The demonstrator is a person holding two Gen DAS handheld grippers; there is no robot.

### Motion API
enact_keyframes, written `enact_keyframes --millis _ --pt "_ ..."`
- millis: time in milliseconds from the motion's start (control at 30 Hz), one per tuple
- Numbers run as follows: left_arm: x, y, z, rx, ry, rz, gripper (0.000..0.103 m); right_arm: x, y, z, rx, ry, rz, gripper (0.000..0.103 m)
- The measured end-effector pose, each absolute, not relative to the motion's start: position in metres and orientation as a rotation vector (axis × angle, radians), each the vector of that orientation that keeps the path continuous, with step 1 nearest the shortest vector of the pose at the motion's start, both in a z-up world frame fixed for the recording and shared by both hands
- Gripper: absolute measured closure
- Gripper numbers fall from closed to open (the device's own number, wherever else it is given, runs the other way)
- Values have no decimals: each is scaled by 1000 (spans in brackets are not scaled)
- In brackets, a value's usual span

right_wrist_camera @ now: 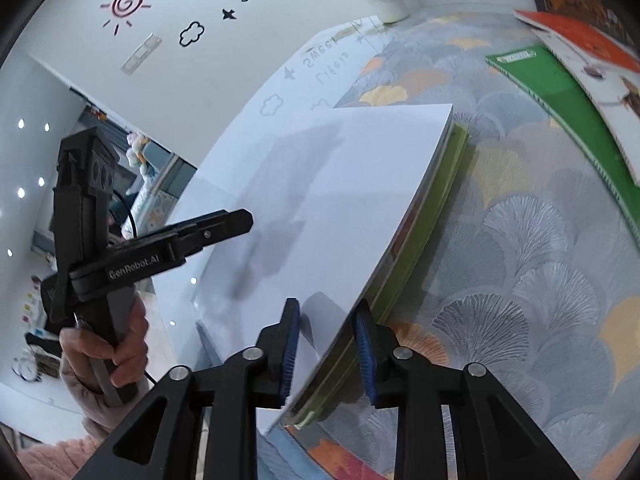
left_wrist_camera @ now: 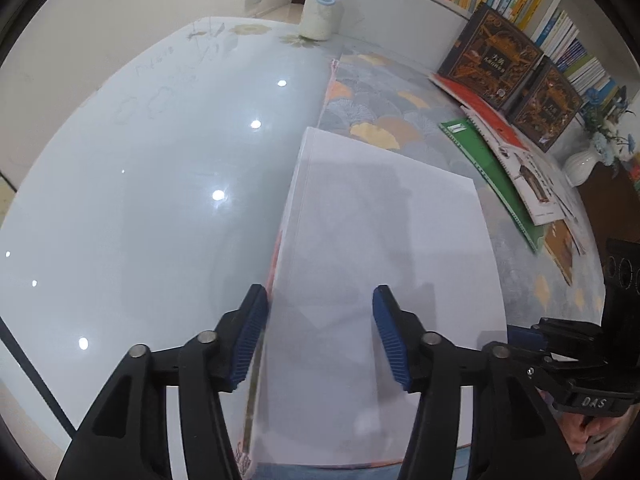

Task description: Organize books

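Your left gripper [left_wrist_camera: 320,336] stands open astride the near left edge of the white book [left_wrist_camera: 384,248], pads clear of it. Your right gripper [right_wrist_camera: 326,350] is part open around its right edge, not pressing; the book lies on the patterned tablecloth [right_wrist_camera: 520,240]

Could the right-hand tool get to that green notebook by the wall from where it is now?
Probably yes. The right gripper straddles the white book's edge, but only bare patterned tablecloth lies between it and the green notebook.

Two hand-held grippers [left_wrist_camera: 320,336] [right_wrist_camera: 326,346], one white book [left_wrist_camera: 384,240], one bottle [left_wrist_camera: 322,8], one vase [left_wrist_camera: 580,166].
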State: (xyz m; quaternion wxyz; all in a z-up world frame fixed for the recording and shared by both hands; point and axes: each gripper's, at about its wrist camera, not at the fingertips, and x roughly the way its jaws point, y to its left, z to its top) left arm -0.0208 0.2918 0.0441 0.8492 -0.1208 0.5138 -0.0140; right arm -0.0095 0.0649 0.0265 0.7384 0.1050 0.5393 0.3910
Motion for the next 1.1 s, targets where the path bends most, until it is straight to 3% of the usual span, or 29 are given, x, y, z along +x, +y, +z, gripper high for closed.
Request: enact_keyframes --millis 67,133,533,1100 --pt "-21 291 45 -268 1085 -28 41 -11 65 27 255 1197 872 53" --pt "-21 289 48 -274 1085 -22 39 -12 64 25 286 1230 895 44" --pt "1 237 80 -295 1037 -87 38 -1 -19 64 341 1119 834 44" --pt "100 59 71 -251 981 -168 38 137 -223 47 355 1026 397 50"
